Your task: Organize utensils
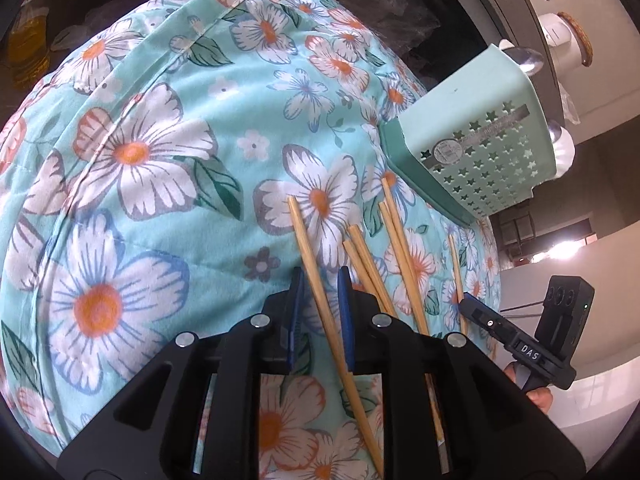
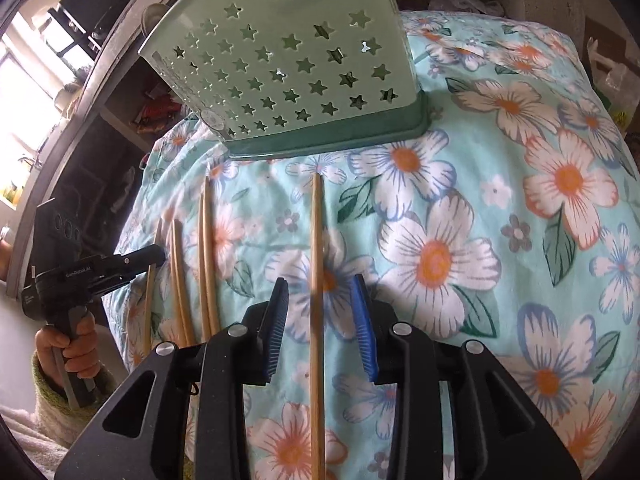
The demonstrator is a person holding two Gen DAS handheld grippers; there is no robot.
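On the floral cloth (image 1: 160, 128) that covers the surface, I note several wooden chopsticks lying loose, with a mint-green utensil holder (image 1: 472, 140) standing past their far ends, its wall pierced with star-shaped holes. A spoon bowl (image 1: 526, 58) shows above the holder's rim.

Left hand-held gripper (image 1: 320, 280): jaws parted, blue pads either side of one chopstick (image 1: 316, 276) that runs between them. I see a gap on both sides of the stick, so nothing is clamped. The remaining chopsticks (image 1: 384, 248) lie in a loose fan just to its right, some crossing one another.

Right hand-held gripper (image 2: 320, 300): jaws likewise spread, straddling a single chopstick (image 2: 317, 280) that lies straight along the cloth, its far tip near the holder's dark green base (image 2: 320, 144). Pads clear of the stick on both sides. Whether this is the same stick the left one straddles I cannot tell.

In the right wrist view the other gripper appears at the left edge, gripped by a hand (image 2: 70, 344); its tip sits by the outermost chopstick (image 2: 150, 300), though contact is probably not made, as the view there is too distorted to confirm
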